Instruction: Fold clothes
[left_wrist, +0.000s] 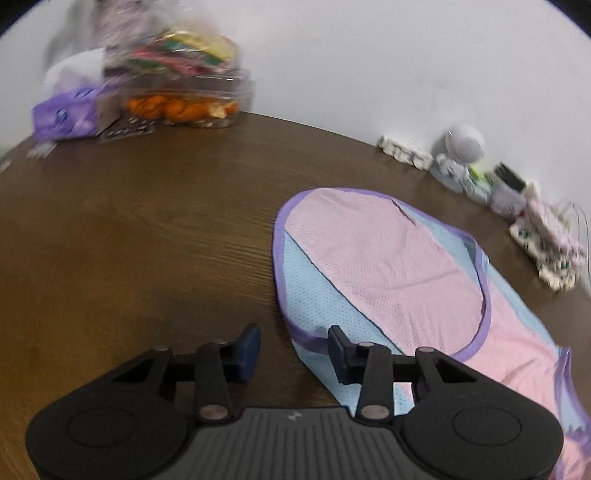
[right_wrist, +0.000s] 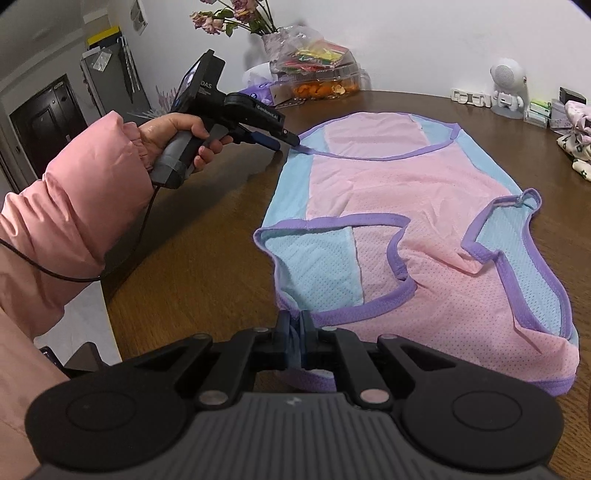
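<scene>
while the left view is blurry along the far edge of the tabletop (left_wrist: 155, 236), the things there are hard to make out: a purple tissue box (left_wrist: 64, 116), a clear box with orange fruit (left_wrist: 184, 105) and a small white robot toy (left_wrist: 461, 146). the bottom of the shirt (right_wrist: 406, 206) is cut off by the right hand-held gripper (right_wrist: 295, 341), so its near hem is hidden. the shirt is pink and blue with purple trim, and it lies flat on the brown wood tabletop, closer to the right edge. the wall behind is plain white, and a dark door (right_wrist: 42, 118) shows far off in the room. the right hand-held gripper is closed tight on the shirt's near edge. the left hand-held gripper (left_wrist: 293, 350) is wide apart, with its tips at the shirt's far left corner. a hand (right_wrist: 177, 138) in a pink sleeve (right_wrist: 74, 206) holds it. the writing on it is too small to read well.
</scene>
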